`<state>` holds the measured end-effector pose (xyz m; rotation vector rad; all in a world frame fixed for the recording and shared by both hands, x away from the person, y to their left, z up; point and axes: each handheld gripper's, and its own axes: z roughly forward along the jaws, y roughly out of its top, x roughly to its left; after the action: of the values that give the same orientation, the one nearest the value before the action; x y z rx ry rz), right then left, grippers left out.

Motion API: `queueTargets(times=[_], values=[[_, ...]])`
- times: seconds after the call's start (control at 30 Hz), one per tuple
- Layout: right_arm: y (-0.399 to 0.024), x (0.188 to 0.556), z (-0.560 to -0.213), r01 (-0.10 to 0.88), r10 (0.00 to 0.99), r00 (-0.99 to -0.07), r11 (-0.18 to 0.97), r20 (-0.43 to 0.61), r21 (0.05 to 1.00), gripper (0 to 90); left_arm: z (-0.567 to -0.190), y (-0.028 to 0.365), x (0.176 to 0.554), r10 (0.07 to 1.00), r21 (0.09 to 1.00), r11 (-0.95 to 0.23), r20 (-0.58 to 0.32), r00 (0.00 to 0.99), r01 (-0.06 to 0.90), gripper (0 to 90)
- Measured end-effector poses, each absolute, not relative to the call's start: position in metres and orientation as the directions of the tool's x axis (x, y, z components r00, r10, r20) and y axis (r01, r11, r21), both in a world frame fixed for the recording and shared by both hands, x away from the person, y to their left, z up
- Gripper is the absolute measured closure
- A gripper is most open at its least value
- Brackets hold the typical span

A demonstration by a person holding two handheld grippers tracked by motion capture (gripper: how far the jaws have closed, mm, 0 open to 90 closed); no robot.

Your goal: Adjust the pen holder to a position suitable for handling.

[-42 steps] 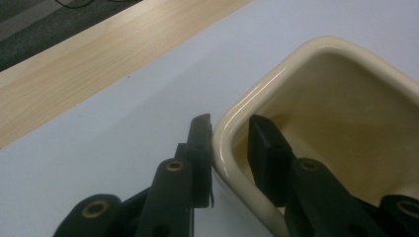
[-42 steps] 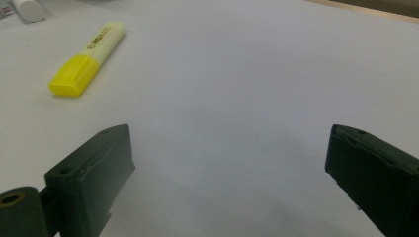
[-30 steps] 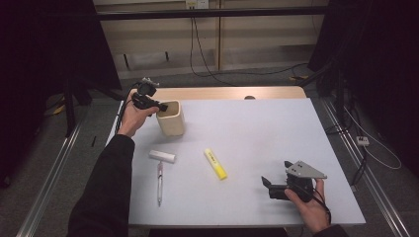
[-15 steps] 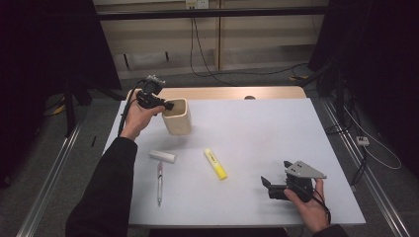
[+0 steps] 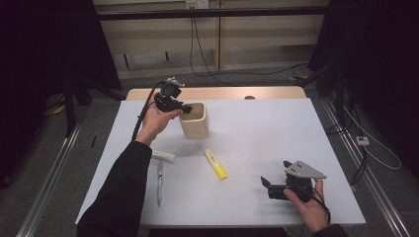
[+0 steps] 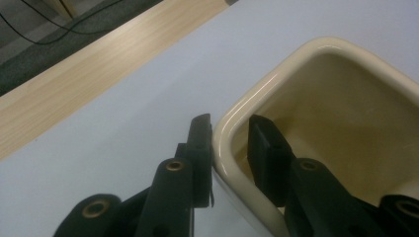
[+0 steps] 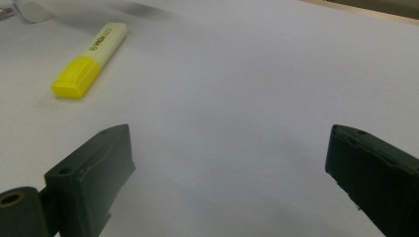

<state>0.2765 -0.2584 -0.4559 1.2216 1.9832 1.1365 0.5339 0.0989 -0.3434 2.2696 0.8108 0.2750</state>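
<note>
Left tongs carrying the cup by its rim; right tongs idle

The left tongs (image 6: 230,143) are pinched narrow over the wall of the cream cup (image 5: 193,120), one jaw outside and one inside the rim, and they grip it. Since a moment ago the cup has travelled from the far left corner of the bench (image 5: 257,148) toward its middle, so I judge it is being brought nearer the things meant to go in it. It now sits just beyond the yellow highlighter (image 5: 215,163), with the white tube (image 5: 163,156) and the pen (image 5: 159,181) lying to the left. The right tongs (image 7: 230,173) rest at the near right, jaws spread wide with only bare bench between them.
</note>
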Motion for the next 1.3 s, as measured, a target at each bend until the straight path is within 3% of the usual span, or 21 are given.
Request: queueTargets(times=[0.7,1.3], values=[[-0.259,0.276,-0.456,0.438,0.896,-0.444,0.23,-0.014,0.869,4.1,-0.364,0.042,0.541,0.618,0.639,-0.58,-0.058,0.784,0.505,72.7],[-0.258,0.276,-0.456,0.439,0.894,-0.449,0.233,-0.013,0.868,4.1,-0.376,0.021,0.541,0.62,0.606,-0.611,-0.033,0.784,0.509,72.2]])
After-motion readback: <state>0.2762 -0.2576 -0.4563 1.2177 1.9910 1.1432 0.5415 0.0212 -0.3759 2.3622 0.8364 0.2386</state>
